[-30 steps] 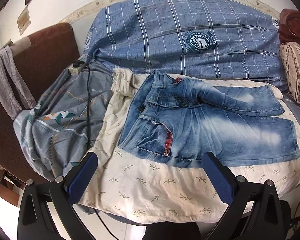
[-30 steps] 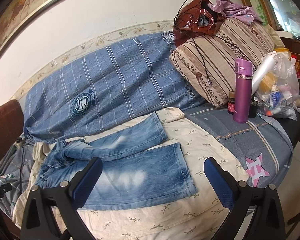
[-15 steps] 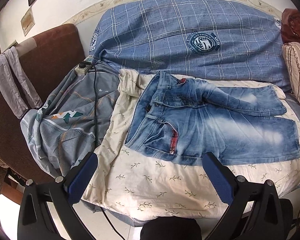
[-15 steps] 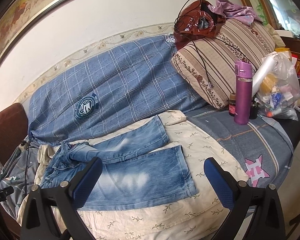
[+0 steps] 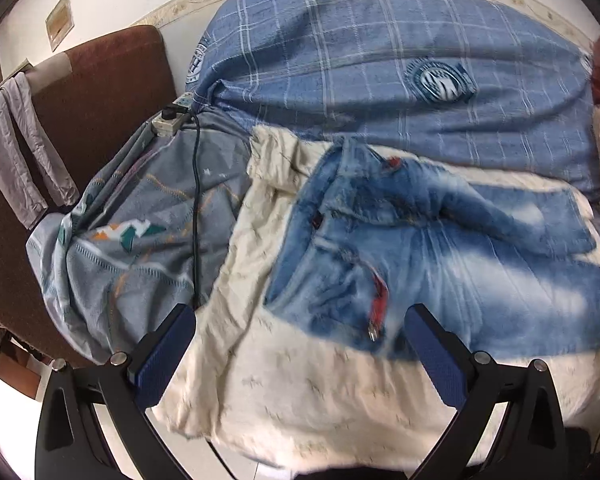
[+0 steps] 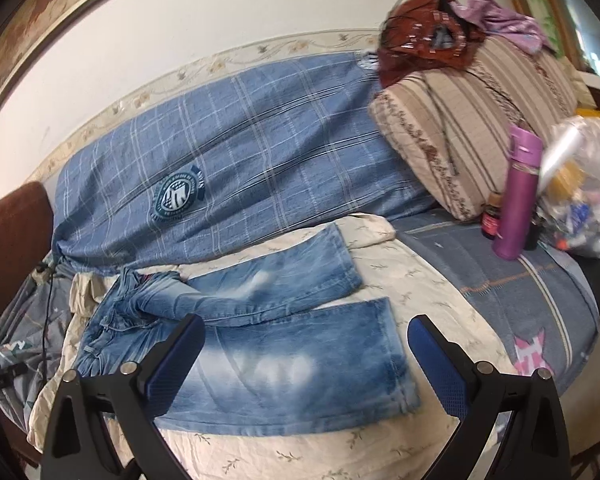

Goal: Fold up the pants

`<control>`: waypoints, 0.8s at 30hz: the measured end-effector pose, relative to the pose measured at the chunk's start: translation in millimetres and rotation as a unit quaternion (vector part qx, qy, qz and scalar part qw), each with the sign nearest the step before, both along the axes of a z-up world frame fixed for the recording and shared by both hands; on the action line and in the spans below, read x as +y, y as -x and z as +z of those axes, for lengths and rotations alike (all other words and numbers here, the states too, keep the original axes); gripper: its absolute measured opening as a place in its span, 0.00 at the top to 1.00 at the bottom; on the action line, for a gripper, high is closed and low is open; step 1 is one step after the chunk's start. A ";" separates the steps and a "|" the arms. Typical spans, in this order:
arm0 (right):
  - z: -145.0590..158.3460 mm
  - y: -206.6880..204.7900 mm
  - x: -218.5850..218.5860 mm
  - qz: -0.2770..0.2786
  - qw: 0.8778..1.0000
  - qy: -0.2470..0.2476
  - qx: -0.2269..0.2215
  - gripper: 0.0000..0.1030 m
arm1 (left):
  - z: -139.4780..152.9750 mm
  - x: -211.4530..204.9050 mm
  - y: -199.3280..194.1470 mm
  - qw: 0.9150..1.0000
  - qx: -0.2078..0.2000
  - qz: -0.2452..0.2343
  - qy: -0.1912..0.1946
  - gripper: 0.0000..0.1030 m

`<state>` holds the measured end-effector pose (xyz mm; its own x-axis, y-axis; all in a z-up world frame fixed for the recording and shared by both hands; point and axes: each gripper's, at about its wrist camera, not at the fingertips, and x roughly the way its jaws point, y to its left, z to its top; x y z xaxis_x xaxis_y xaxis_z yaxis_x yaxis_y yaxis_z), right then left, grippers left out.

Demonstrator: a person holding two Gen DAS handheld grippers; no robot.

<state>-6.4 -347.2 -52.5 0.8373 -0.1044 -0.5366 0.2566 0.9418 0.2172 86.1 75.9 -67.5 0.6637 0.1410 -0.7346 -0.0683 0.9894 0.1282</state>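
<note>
A: Left wrist view first: where are the jeans (image 5: 440, 256)?

B: Spread flat on the cream sheet (image 5: 300, 380) that covers the bed, waistband toward the brown headboard (image 5: 100, 92), legs running the other way. Nothing grips them. The left gripper (image 5: 300, 356) hangs above the sheet just short of the waistband and the pocket with the red trim, with its fingers spread wide and nothing between them.

A: And the other side?

B: In the right wrist view the right gripper (image 6: 304, 364) is also spread wide and empty, hovering over the hem end of the near leg (image 6: 300, 372). The far leg (image 6: 284, 280) lies angled away, so the two legs fork apart rather than stack.

A: So which step is this?

B: I judge it the approach before the first fold; no fold is made yet. The picture from the left side is blurred, so fine detail at the waistband is hard to tell.

A: What does the next move call for?

B: Probably each gripper coming down to pinch an edge, the left at the waistband and the right at a hem, so one leg can be laid over the other. The denim looks thick, so the pinch needs a real bite of cloth, without catching the sheet beneath.

A: Anything nearby to mind?

B: The blue checked blanket (image 6: 240, 152) lies just behind the jeans, and the purple bottle (image 6: 516, 200) stands well apart toward the striped pillow (image 6: 460, 120).
</note>
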 end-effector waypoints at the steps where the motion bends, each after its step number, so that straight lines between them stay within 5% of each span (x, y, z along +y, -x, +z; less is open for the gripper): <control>1: 2.6 -4.4 0.0 0.004 1.000 0.000 0.001 0.01 | 3.2 3.7 -10.1 1.000 -0.002 0.001 0.003 0.00; 6: 19.3 -34.2 -6.9 0.025 1.000 0.009 0.012 0.01 | 9.7 25.1 -76.3 1.000 0.003 0.017 0.002 0.00; 13: 18.1 -78.0 -36.6 0.034 0.998 -0.005 0.047 0.01 | -10.8 46.0 -170.8 0.997 0.062 0.037 0.024 0.00; 24: -15.0 -148.3 -99.4 0.015 0.995 -0.052 0.086 0.01 | -41.0 -9.0 -285.2 0.991 0.109 0.005 0.075 0.00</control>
<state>141.9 -446.6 -67.4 0.7344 -0.0171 -0.6785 0.2710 0.9239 0.2701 371.2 66.8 -108.6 0.4852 0.0244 -0.8741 -0.0647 0.9979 -0.0081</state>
